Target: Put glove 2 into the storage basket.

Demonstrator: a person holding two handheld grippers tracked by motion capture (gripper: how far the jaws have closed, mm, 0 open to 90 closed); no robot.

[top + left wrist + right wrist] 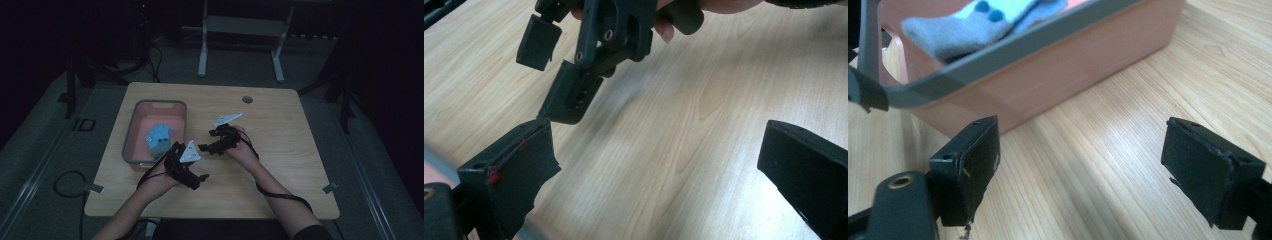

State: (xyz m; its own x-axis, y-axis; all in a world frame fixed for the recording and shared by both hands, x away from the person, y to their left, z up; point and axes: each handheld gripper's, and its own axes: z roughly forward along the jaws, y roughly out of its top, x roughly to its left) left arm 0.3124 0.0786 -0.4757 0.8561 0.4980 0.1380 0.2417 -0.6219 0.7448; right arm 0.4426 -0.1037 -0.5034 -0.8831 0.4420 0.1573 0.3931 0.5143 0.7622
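A pink bin with a grey rim [131, 131] stands on the left half of the wooden table, and a light blue sock with darker dots [160, 138] lies inside it. My left gripper [200, 179] is open just off the bin's near right corner, with nothing between its jaws. My right gripper [206, 142] hovers open right of the bin and points toward it. In the right gripper view the open right gripper [1090, 167] faces the bin's wall [1058, 75], with the sock [973, 22] above the rim. In the left gripper view the open left gripper [659, 175] looks at the right gripper [559, 75] close ahead.
The wooden table [280, 165] has a round cable hole [247, 99] near its far edge. Cables trail from both grippers off the table's near edge. A white desk frame [240, 30] stands on the dark floor beyond the table.
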